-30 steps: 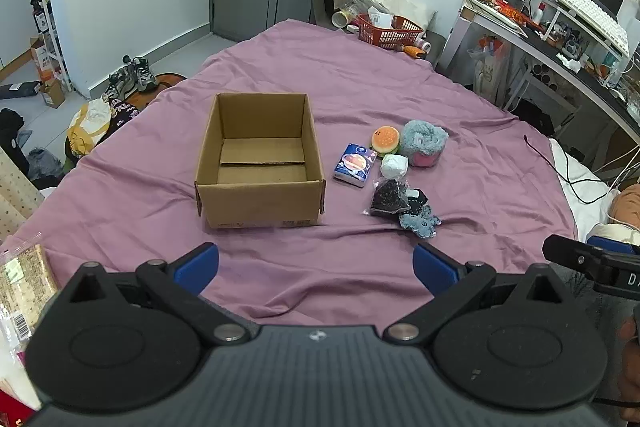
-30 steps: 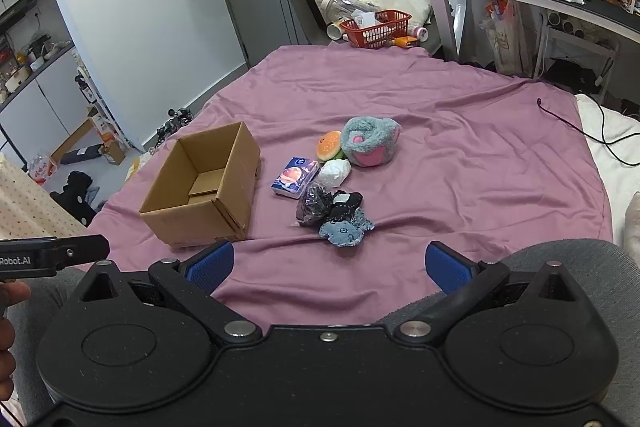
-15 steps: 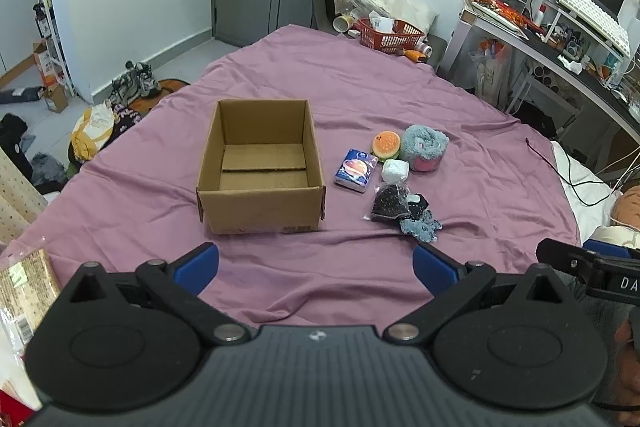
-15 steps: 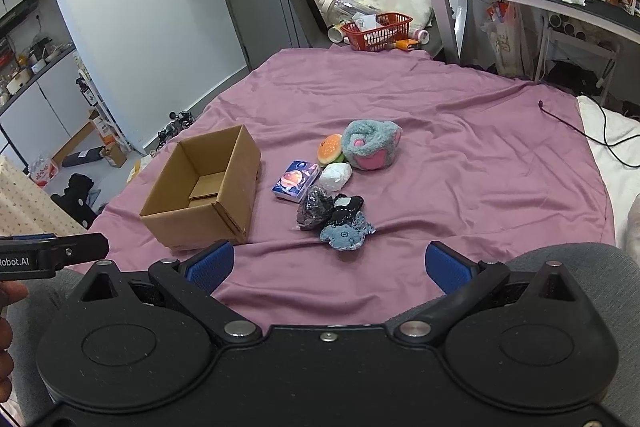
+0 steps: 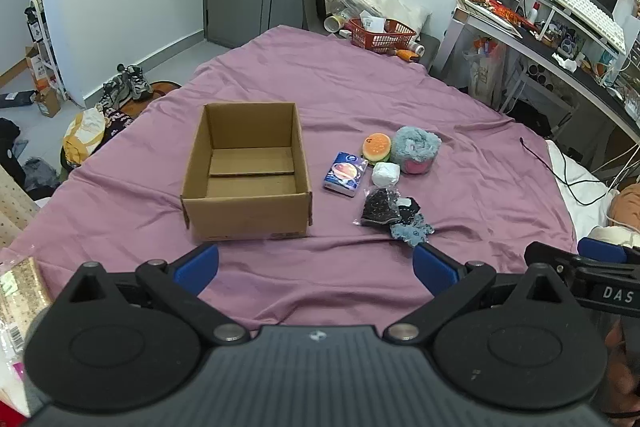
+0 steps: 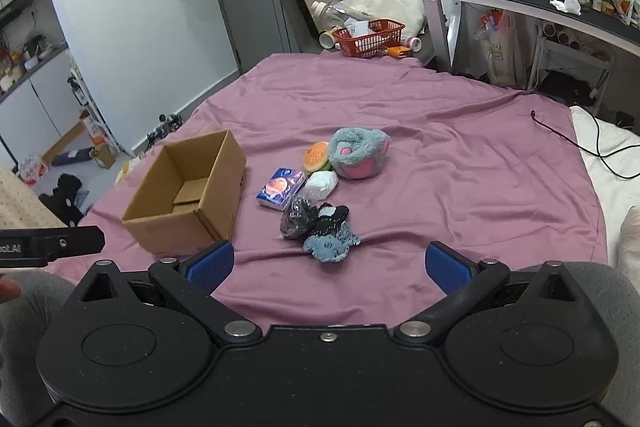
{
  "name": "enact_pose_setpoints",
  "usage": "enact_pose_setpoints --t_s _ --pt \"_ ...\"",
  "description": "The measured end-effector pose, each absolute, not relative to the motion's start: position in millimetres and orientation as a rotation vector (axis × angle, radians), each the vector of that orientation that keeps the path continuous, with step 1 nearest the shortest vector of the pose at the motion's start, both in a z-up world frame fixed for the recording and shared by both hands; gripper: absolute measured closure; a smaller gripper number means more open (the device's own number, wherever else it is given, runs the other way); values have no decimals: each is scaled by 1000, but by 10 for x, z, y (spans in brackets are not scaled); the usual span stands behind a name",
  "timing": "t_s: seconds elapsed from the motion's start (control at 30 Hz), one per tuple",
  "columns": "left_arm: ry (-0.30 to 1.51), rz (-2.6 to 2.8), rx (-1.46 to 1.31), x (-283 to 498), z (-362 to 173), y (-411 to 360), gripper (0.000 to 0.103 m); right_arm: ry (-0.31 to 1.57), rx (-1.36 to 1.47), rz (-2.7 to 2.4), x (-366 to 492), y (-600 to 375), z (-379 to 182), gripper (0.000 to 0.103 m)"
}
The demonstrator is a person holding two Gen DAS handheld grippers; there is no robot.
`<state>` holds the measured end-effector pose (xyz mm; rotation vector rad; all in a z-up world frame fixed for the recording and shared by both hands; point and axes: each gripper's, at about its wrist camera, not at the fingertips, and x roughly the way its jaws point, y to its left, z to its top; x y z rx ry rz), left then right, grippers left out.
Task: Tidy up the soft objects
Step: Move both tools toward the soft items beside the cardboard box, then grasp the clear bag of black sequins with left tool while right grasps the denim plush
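We hold the left gripper [image 5: 315,265] low over the near edge of the bed [image 5: 460,131], its blue fingers [image 5: 197,267] spread wide with nothing between them. Our right gripper [image 6: 329,263] hovers at the same near edge, equally wide and empty.

On the purple sheet sits an open cardboard box [image 5: 247,171], upright, with only its folded bottom flaps showing inside. Just to its right lies a cluster of soft things, all outside the box. A small blue tissue pack [image 5: 345,173] lies nearest the box. Behind it rests a burger-shaped toy [image 5: 376,146], touching a fuzzy grey-blue and pink plush [image 5: 415,150]. A white squishy lump [image 5: 385,174] sits just in front of those two. Closer to us a dark beaded pouch [image 5: 379,207] lies against a black piece [image 5: 409,207] and a flat blue-grey crocheted piece [image 5: 412,231], which is the item nearest our grippers.

From the right wrist view the same cluster lies ahead and slightly left of centre, with the crocheted piece [image 6: 330,246] between the blue fingers [image 6: 446,267] but well short of them, and the box [image 6: 188,195] off to the left.
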<state>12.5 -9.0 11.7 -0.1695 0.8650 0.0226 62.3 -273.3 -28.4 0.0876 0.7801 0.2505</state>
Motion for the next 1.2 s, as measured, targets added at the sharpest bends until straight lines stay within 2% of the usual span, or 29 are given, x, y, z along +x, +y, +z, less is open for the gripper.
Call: enact_pose_setpoints --t_s 0.47,0.67,0.73,0.9,1.03,1.2 --pt "870 24 -190 510 -17 -375 1 814 220 262 953 -3119 -557 2" --pt "890 10 -191 756 -111 -477 1 843 263 274 1099 -3184 -704 7" --pt "898 12 -191 838 -152 -525 1 856 286 277 1163 -3207 -754 13" --pt "925 12 -186 1006 -276 -611 3 890 331 304 1320 -3221 -855 15" --pt "939 9 -185 1147 -364 -664 4 940 362 318 1461 -3207 -969 22" --pt "964 0 -191 1330 -501 -736 6 1005 425 318 1610 -3202 -1151 23"
